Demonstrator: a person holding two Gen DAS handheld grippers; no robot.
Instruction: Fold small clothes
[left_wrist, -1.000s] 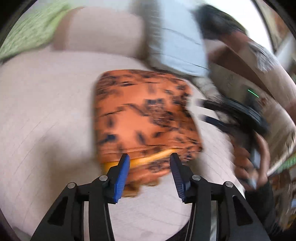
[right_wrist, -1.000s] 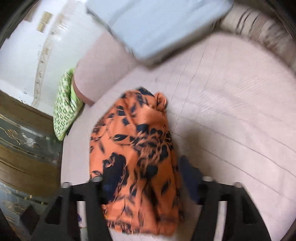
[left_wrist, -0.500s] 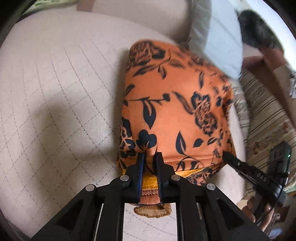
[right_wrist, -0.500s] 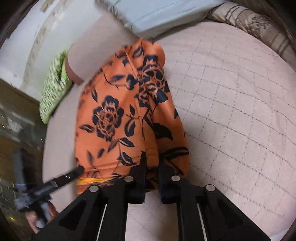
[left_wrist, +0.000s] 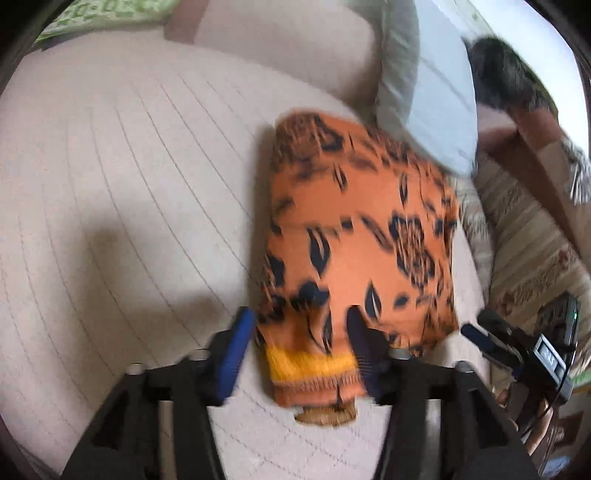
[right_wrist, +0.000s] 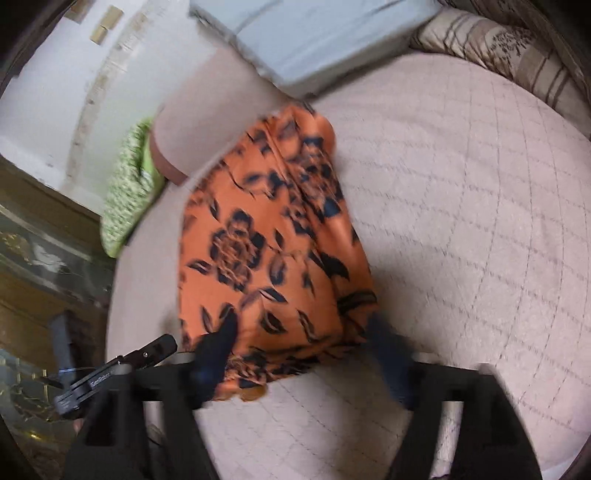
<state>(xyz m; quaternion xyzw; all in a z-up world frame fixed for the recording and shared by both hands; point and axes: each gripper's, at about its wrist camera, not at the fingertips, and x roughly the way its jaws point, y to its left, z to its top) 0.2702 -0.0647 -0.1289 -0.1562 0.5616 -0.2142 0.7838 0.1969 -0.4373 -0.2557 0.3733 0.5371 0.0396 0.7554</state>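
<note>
Left gripper (left_wrist: 299, 332): your jaws stand wide apart, straddling the near hem of the orange floral garment (left_wrist: 354, 236); nothing is pinched. The yellow waistband strip (left_wrist: 310, 363) lies in the gap between the blue pads (left_wrist: 236, 347). Motion blur makes pad-to-cloth contact hard to judge.

Right gripper (right_wrist: 306, 350): also spread wide, empty, its fingers to either side of the garment's (right_wrist: 273, 254) near edge. In its view your left gripper shows at lower left (right_wrist: 110, 373).

Garment position: lying folded on the quilted beige cushion (left_wrist: 110, 192), its far end close to the pale blue pillow (left_wrist: 436, 92); a green patterned cloth (right_wrist: 129, 195) sits well off to the side.

Handling judgement: thin, limp, probably light; the sheen suggests slippery fabric, so stacked layers may slide over each other. No stiffness to hold a crease by itself. It is not fragile.

Grip advice: take it at the banded hem, where the stitched edge looks thicker and gives the pads something to bite. Pinch all layers together near the two near corners, one gripper each, to keep the fold square.
</note>
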